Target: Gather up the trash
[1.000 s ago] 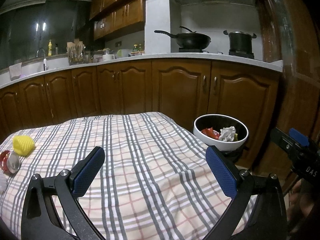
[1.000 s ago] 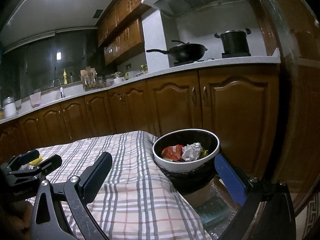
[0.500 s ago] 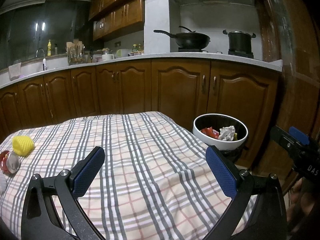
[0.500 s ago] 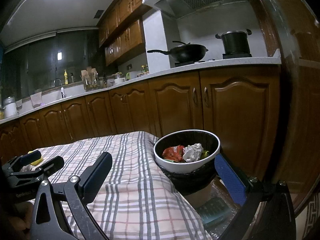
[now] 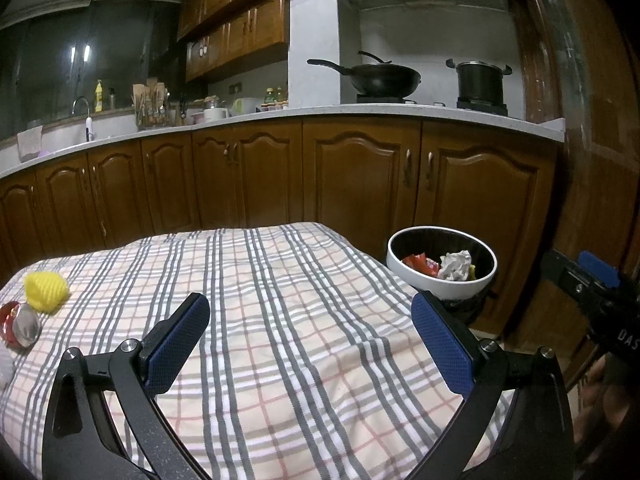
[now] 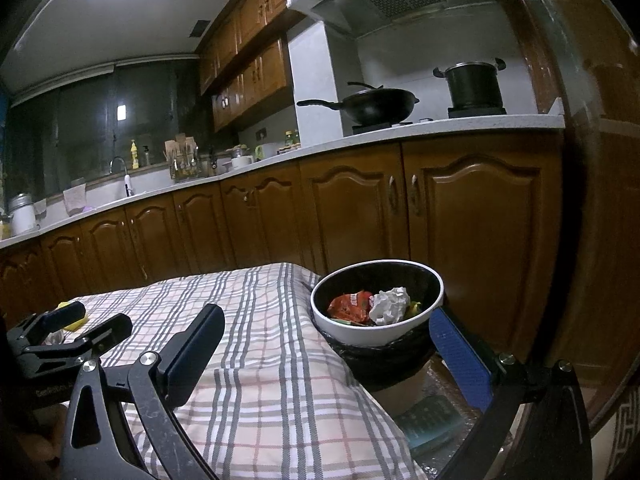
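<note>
A white-rimmed trash bin (image 5: 424, 278) with a black liner stands off the table's far right corner; it holds a red wrapper (image 6: 350, 306) and a crumpled white paper (image 6: 390, 304). On the checked tablecloth (image 5: 280, 320) at the far left lie a yellow crumpled piece (image 5: 46, 291) and a red-and-silver wrapper (image 5: 18, 324). My left gripper (image 5: 310, 344) is open and empty above the cloth. My right gripper (image 6: 328, 354) is open and empty, just before the bin (image 6: 378, 330). The left gripper also shows in the right wrist view (image 6: 68, 326).
Brown kitchen cabinets (image 5: 360, 180) run behind the table under a white counter (image 5: 440, 114) with a wok (image 5: 380, 78) and a pot (image 5: 480, 82). A wooden door frame (image 5: 592, 160) rises at the right. A box (image 6: 428, 420) lies on the floor below the bin.
Both grippers have barely drifted; the views are almost the same. Both stay open and empty.
</note>
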The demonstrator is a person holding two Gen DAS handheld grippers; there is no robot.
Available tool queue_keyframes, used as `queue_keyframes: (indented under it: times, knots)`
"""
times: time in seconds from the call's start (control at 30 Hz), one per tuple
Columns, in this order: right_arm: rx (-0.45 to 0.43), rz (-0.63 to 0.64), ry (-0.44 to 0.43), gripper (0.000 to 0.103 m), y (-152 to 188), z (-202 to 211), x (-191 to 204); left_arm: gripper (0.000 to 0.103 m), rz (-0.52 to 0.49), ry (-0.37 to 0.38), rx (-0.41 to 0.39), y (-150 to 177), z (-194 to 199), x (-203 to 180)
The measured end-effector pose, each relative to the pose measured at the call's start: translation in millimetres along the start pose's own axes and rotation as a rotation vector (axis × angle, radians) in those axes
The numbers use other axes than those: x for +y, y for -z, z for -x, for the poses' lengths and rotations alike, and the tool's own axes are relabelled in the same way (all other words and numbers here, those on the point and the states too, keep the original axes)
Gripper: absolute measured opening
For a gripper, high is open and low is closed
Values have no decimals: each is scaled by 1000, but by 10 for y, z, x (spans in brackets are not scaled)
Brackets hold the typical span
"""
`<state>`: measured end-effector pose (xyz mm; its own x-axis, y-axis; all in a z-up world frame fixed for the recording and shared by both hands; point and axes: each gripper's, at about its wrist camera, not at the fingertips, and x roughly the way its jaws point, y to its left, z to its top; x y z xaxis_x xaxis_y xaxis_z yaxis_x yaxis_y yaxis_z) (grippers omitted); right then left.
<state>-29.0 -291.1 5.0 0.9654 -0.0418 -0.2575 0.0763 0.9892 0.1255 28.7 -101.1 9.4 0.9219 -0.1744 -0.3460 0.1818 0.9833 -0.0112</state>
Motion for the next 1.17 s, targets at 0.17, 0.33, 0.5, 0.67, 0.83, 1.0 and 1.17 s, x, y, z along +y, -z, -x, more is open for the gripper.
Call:
queue_keyframes:
  times: [0.17, 0.33, 0.5, 0.67, 0.83, 1.0, 1.17]
  knots:
    - [0, 0, -2, 103, 2, 0, -2, 103, 1, -1, 3, -1, -4, 0]
    - [-1, 1, -7, 103, -9, 7, 12, 103, 0, 4, 7, 12, -18, 16]
    - [-1, -1, -7, 103, -7, 10, 15, 103, -6, 10, 11, 21, -39, 11]
    - [1, -2, -9, 103, -9, 10, 17, 103, 2, 16, 17, 31, -61, 19]
    - [7, -5, -10, 103, -14, -4, 25, 103, 11, 21, 33, 37, -103, 38]
    - [25, -8, -13, 103, -22, -60, 42, 103, 15, 25, 49, 33, -152, 45]
    - [35, -10, -14, 103, -37, -108, 35, 103, 23, 35, 61, 7, -183, 52]
